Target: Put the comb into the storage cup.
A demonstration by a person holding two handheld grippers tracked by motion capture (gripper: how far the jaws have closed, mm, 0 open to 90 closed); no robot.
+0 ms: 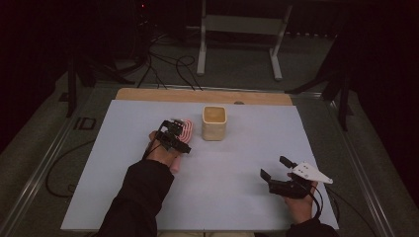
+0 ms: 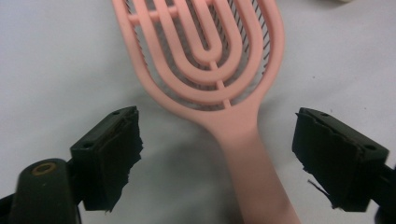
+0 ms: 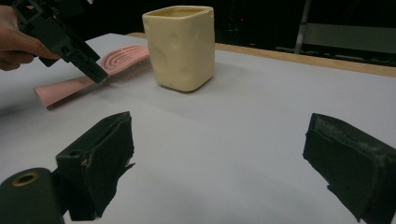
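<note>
The left gripper view shows the pink plastic vented hairbrush's (image 2: 219, 88) dark bristles and looped ribs. Its handle lies between the left claw's (image 2: 217, 154) parted, untouching jaws. The right claw (image 3: 224, 163) gapes empty.

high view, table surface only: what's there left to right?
left gripper → pink hairbrush → cream square cup → right gripper

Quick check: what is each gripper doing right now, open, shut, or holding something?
Left gripper: open, straddling the pink brush handle, untouched.
Right gripper: open, holding nothing.
</note>
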